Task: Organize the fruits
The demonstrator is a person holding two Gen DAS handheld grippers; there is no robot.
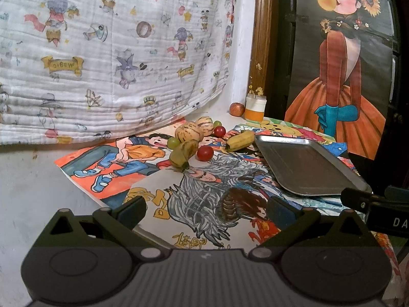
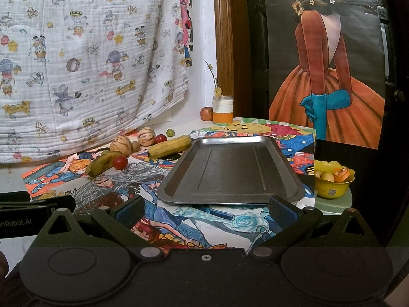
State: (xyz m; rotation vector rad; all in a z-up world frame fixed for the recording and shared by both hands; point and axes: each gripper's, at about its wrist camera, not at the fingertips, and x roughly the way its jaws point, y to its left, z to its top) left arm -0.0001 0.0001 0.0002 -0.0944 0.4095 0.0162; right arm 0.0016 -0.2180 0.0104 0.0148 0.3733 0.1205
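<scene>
Fruit lies in a loose cluster on colourful drawings: a greenish banana [image 1: 183,153] [image 2: 102,166], a yellow banana [image 1: 241,140] [image 2: 170,146], two striped pale melons [image 1: 188,131] [image 2: 146,135], red cherry tomatoes [image 1: 205,153] [image 2: 120,162] and green grapes [image 1: 173,142] [image 2: 170,132]. An empty metal tray [image 1: 309,166] [image 2: 230,171] lies to the right of the fruit. My left gripper [image 1: 207,207] is open, short of the fruit, nothing between its fingers. My right gripper [image 2: 207,209] is open at the tray's near edge, holding nothing.
A white and orange jar [image 1: 255,108] [image 2: 222,110] and a small apple [image 1: 236,109] [image 2: 206,113] stand at the back by the wall. A yellow bowl [image 2: 332,179] of items sits right of the tray. A printed cloth [image 1: 102,51] hangs behind.
</scene>
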